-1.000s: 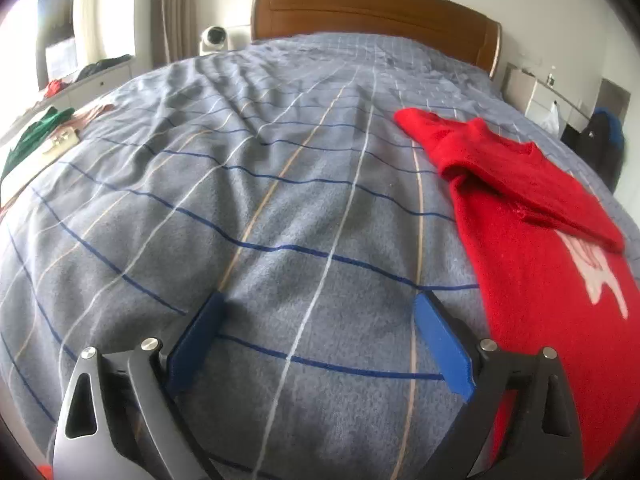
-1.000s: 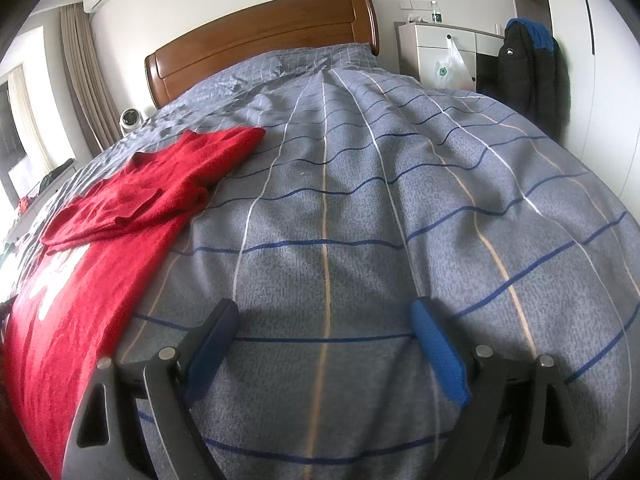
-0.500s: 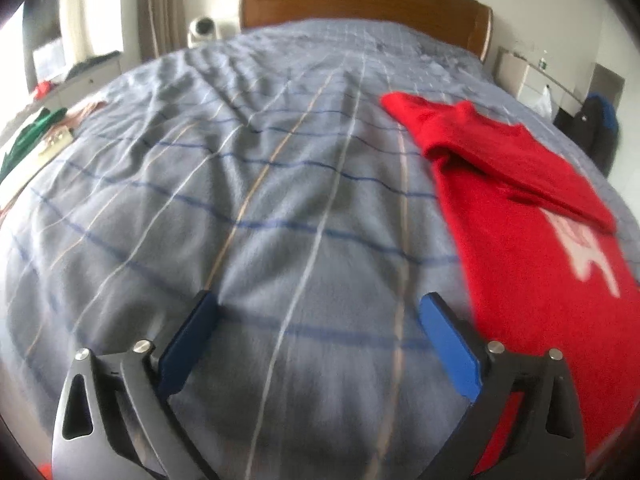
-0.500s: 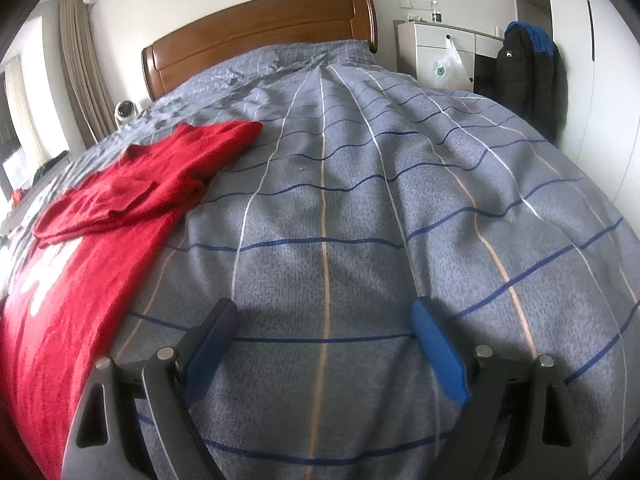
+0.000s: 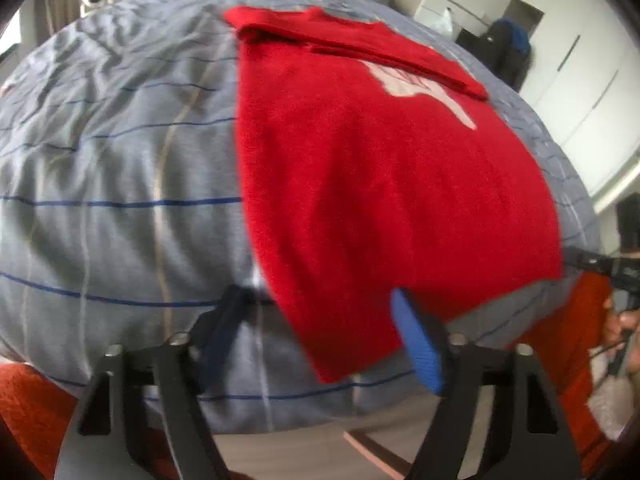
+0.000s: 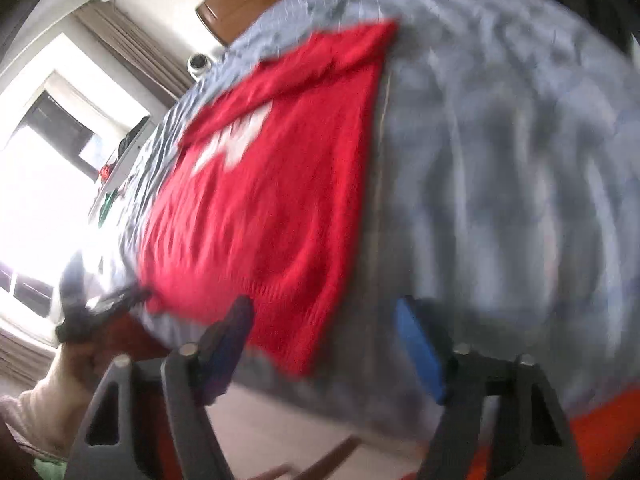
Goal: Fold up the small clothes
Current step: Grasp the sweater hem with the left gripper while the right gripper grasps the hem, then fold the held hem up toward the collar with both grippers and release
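A red sweater with a white motif lies flat on the grey lined bedcover, one sleeve folded across its top. My left gripper hovers over the sweater's near left hem corner; its jaws are closing, the corner lies between them, and the blue pads stand clear of the cloth. In the blurred right wrist view my right gripper straddles the sweater's near right hem corner, jaws also closing without pressing on it. Each gripper shows at the edge of the other's view: right gripper, left gripper.
The bed's foot edge runs just under both grippers, with bare floor and an orange-red cover below. Beyond the bed are a wooden headboard, a white cabinet, a dark jacket and a bright window.
Both grippers have swung from bare bedcover toward the sweater and now sit over its near hem corners at the bed's edge. Both pairs of jaws have narrowed.
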`<move>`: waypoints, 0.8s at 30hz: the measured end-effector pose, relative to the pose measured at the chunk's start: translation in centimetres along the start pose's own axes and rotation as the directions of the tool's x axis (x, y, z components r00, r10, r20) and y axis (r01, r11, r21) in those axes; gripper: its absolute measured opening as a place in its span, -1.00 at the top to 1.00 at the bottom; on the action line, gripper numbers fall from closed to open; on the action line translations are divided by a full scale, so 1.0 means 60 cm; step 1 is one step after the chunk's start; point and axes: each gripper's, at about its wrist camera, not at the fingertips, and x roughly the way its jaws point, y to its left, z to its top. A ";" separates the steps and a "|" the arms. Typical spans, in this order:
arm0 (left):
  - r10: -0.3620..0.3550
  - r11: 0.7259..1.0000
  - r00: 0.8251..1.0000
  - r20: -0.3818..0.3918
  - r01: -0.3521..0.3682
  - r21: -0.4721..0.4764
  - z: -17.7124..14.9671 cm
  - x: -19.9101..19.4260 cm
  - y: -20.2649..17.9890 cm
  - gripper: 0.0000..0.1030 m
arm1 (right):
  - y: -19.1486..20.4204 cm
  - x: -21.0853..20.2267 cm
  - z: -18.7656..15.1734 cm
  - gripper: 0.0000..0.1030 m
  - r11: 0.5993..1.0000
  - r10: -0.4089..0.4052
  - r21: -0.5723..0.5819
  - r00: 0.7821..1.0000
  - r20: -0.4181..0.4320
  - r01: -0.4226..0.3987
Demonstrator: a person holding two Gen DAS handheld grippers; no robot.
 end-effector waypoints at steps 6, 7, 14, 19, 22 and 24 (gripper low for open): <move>-0.016 1.000 1.000 -0.025 0.015 -0.023 0.002 0.001 -0.005 0.68 | 0.008 0.026 -0.011 0.13 1.000 -0.017 -0.004 0.999 -0.033 0.017; -0.040 0.998 0.999 -0.031 0.039 -0.041 0.003 0.002 0.000 0.85 | 0.008 0.029 -0.011 0.51 1.000 -0.023 0.002 0.999 -0.049 0.023; -0.170 0.966 0.985 0.038 0.174 -0.190 -0.004 -0.043 0.026 0.92 | 0.012 -0.001 -0.003 0.90 0.996 0.065 0.064 0.998 0.000 -0.065; -0.231 0.936 0.959 0.167 0.265 -0.231 0.084 -0.073 0.037 0.92 | 0.019 -0.035 0.055 0.91 0.988 0.119 0.081 0.979 0.166 -0.134; -0.201 0.942 0.954 0.221 0.251 -0.225 0.177 -0.054 0.041 0.92 | 0.022 -0.031 0.125 0.91 0.993 0.087 0.055 0.970 0.225 -0.102; -0.171 0.948 0.956 0.237 0.225 -0.226 0.239 -0.031 0.049 0.92 | 0.011 -0.023 0.182 0.91 0.992 0.081 0.070 0.959 0.273 -0.104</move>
